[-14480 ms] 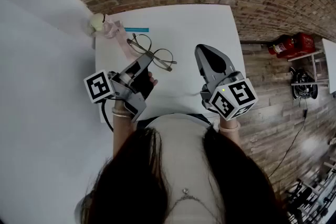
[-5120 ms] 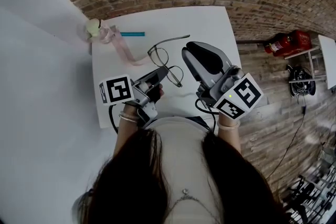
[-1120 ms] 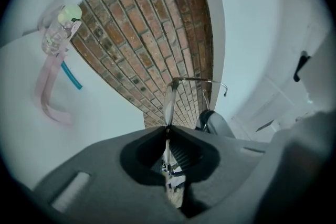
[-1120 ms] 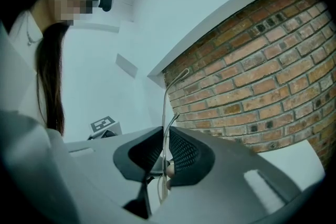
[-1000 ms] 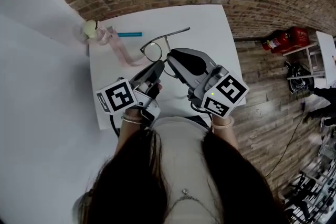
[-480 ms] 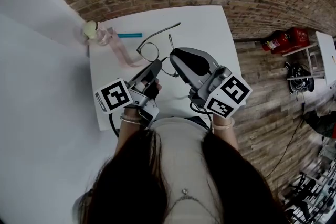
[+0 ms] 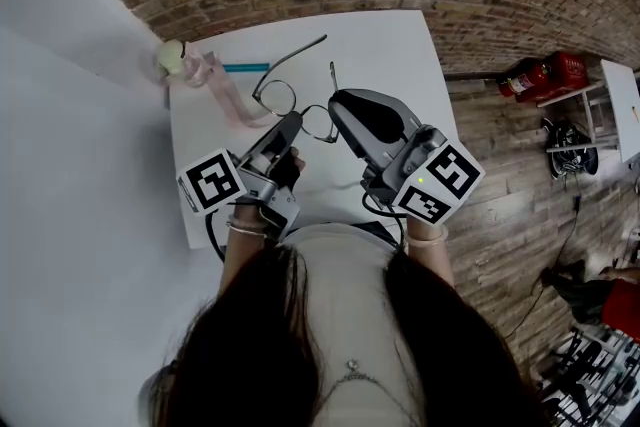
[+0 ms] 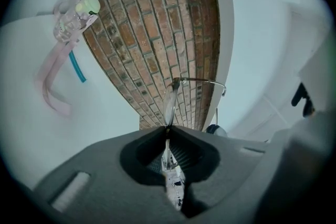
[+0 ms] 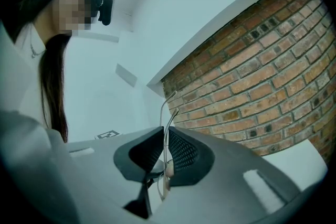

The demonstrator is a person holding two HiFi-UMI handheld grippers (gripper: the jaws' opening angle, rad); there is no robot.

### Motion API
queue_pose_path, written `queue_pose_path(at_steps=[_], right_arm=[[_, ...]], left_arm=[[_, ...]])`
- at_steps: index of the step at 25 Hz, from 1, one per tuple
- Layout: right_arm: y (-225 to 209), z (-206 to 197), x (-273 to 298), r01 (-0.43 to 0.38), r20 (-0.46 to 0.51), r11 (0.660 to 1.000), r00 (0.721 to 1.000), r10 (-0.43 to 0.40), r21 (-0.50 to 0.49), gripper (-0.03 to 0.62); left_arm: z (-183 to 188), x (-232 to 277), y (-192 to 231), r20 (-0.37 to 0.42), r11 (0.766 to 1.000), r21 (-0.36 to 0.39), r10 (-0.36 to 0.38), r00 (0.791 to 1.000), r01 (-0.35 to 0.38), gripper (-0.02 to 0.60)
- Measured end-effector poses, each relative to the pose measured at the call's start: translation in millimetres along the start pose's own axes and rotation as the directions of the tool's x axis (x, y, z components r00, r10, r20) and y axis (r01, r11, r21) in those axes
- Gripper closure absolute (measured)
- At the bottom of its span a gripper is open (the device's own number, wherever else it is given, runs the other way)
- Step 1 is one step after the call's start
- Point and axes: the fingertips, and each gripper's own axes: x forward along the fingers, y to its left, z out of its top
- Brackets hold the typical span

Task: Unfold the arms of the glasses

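Note:
The thin metal glasses [image 7: 275, 98] are held up over the white table [image 7: 390, 45]. One arm sticks out toward the far edge. My left gripper [image 7: 290, 122] is shut on the frame by a lens, seen edge-on in the left gripper view [image 8: 169, 105]. My right gripper [image 7: 337, 103] is shut on the other arm [image 7: 332, 75], which pokes up past its fingertips. In the right gripper view that thin arm [image 9: 167, 110] runs between the closed pads of the right gripper [image 9: 164, 131]. In its own view the left gripper [image 8: 168, 131] shows the frame pinched at the tips.
At the table's far left corner lie a teal pen [image 7: 246, 67], a pink ribbon [image 7: 225, 90] and a small clear bottle with a pale cap [image 7: 170, 55]. A brick wall stands behind the table. A red extinguisher [image 7: 545, 80] lies on the wooden floor at right.
The glasses, once folded on the table, are lifted in both grippers. Over the last second the frame shifted left and the arm in my right gripper swung away from the lenses.

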Motion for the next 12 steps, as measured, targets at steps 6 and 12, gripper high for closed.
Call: queue_pose_path(at_steps=[6, 12], right_arm=[[-1, 3, -2, -0.001, 0.014, 1.0, 1.0, 0.001, 0.008, 0.562], [-2, 3, -2, 0.001, 0.019, 1.0, 1.0, -0.001, 0.01, 0.563]], left_arm=[[8, -3, 0, 0.023, 1.0, 0.0, -0.006, 1.0, 0.006, 0.561], [12, -5, 3, 0.037, 1.0, -0.006, -0.005, 0.999, 0.005, 0.561]])
